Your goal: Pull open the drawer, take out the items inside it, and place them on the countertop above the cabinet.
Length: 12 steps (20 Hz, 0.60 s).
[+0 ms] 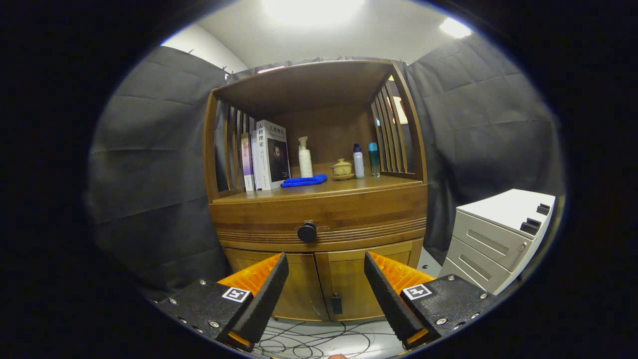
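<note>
One brown wooden drawer (pixel 319 219) with a round black knob (pixel 307 232) sits shut in the wooden cabinet (pixel 249 219), just under the worktop (pixel 359 187) and above two lower doors (pixel 324 284). Hand-held gripper (pixel 326 289): fingers spread apart, nothing between them, well short of the knob. On the worktop: three upright books (pixel 266 154), perhaps more behind; one white pump bottle (pixel 305 158); one blue cloth (pixel 304 181); one small lidded cup (pixel 342 168); two slim bottles (pixel 366 160). One white drawer unit (pixel 498 234) stands beside the cabinet.
</note>
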Each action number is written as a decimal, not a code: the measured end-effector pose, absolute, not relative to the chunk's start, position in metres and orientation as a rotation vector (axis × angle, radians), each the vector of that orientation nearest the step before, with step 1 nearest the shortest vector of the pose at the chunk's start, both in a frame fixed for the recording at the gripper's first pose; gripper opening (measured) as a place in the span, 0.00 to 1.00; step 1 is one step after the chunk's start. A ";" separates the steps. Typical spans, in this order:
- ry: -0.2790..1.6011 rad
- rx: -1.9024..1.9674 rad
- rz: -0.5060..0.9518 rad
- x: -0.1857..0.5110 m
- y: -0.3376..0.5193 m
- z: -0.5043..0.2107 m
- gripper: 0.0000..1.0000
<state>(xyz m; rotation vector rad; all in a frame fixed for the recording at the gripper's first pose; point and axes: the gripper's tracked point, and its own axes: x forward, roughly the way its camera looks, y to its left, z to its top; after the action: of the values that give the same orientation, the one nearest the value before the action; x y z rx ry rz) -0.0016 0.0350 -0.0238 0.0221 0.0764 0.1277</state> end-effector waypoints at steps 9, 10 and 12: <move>0.080 0.049 0.177 0.041 0.072 -0.012 0.95; 0.074 0.048 0.180 0.049 0.074 -0.015 0.95; 0.069 0.041 0.181 0.065 0.080 -0.015 0.95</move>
<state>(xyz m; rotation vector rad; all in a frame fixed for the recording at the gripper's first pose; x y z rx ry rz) 0.0653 0.0803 -0.0147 0.0406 0.0685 0.1810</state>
